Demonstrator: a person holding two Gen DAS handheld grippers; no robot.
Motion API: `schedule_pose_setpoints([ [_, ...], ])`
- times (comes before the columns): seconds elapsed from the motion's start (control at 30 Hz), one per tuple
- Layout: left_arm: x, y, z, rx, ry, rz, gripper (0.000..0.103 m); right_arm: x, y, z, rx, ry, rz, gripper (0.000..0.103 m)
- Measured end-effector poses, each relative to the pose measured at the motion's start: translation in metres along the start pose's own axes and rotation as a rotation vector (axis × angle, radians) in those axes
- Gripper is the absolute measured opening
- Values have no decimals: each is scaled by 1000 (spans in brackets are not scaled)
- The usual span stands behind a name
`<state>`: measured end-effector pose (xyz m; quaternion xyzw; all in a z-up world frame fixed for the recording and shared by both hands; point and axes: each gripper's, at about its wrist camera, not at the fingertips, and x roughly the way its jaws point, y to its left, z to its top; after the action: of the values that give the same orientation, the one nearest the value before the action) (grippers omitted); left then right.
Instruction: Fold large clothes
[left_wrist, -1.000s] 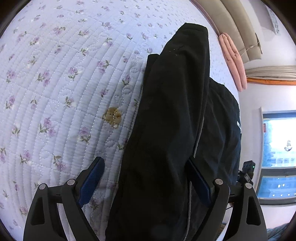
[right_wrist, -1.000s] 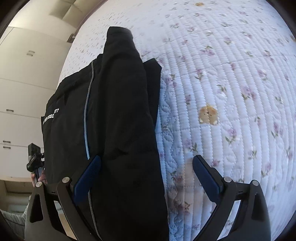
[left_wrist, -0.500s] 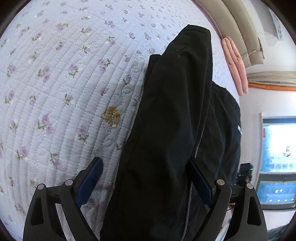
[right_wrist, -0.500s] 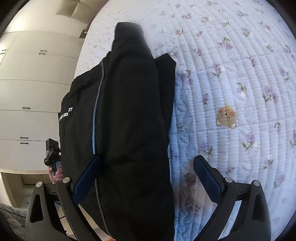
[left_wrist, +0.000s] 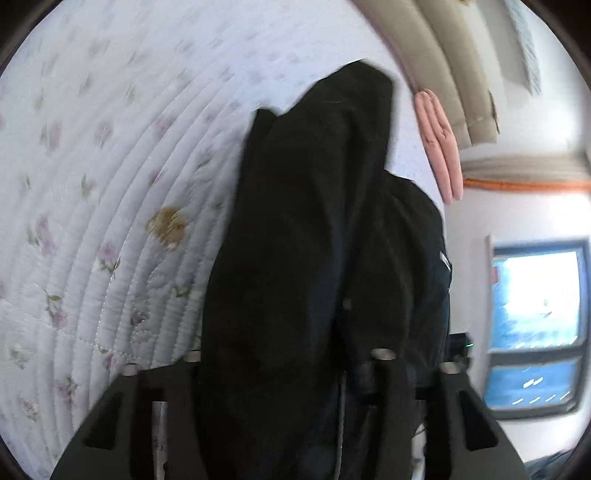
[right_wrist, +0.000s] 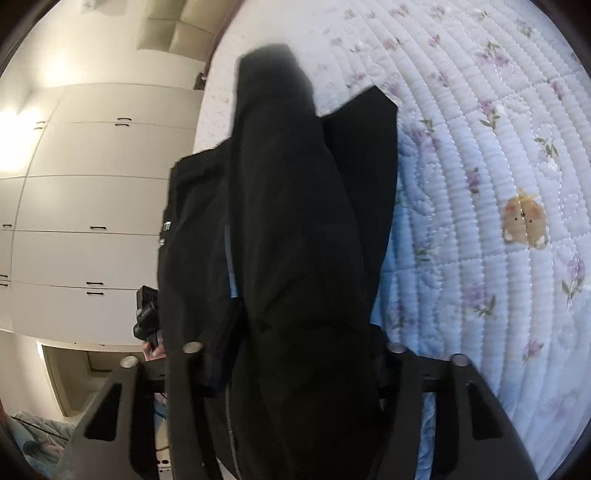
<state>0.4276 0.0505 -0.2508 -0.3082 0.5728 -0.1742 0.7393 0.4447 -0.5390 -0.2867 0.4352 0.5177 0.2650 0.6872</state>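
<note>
Basically:
handling: black jacket (left_wrist: 306, 258) looks soft, floppy, fairly bulky; likely slides on its smooth shell, so pinch a thick edge or seam, not a single layer.
look: black, pale piping stripe, small white print on one side.
location: hanging bunched above the floral quilt (left_wrist: 110, 184).
left gripper (left_wrist: 288, 369): clamped on the jacket.
right gripper (right_wrist: 291, 354): also clamped on it.

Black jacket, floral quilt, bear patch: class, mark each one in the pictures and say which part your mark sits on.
Jacket (left_wrist: 295, 229): left wrist view, middle of the raised fold.
Quilt (right_wrist: 480, 147): right wrist view, bare stitched area right of the jacket.
Bear patch (right_wrist: 523, 223): right wrist view, its face.
</note>
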Motion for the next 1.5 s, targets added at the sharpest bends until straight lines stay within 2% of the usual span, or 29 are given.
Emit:
schedule_pose_setpoints([
  [0.07,-15,-16,-7,38,-39,-11,31,-6,11,-8,-33,-31,-5,36],
  [0.2,-51,-50,-23,115,-93,-79,27,-18,53,-29,-125,-87,-38,33],
  [0.37,-98,-79,-54,202,-105,-116,26,-33,122,-65,-227,-138,-100,32],
  [0.53,-151,-83,-94,245,-120,-148,26,-58,172,-122,-265,-160,-107,31],
  [0.7,-181,-73,-140,263,-111,-151,26,-74,200,-152,-277,-133,-155,31],
  [0.8,-177,-51,-167,239,-92,-145,26,-71,192,-159,-269,-104,-177,31],
  [1.0,-137,20,-208,135,-67,-93,26,-42,132,-176,-213,-39,-229,31],
  [1.03,-136,32,-213,116,-78,-93,26,-40,120,-180,-208,-46,-238,31],
  [1.1,-132,64,-216,50,-93,-147,26,-45,101,-186,-184,-74,-219,31],
  [1.17,-127,82,-218,28,-107,-169,27,-45,86,-190,-172,-101,-200,31],
  [1.3,-119,109,-221,1,-120,-184,37,-40,71,-198,-173,-132,-223,37],
  [1.4,-134,119,-225,-5,-174,-176,42,-42,61,-207,-112,-159,-256,44],
  [1.5,-172,122,-236,9,-275,-110,42,-62,59,-222,-55,-214,-314,47],
])
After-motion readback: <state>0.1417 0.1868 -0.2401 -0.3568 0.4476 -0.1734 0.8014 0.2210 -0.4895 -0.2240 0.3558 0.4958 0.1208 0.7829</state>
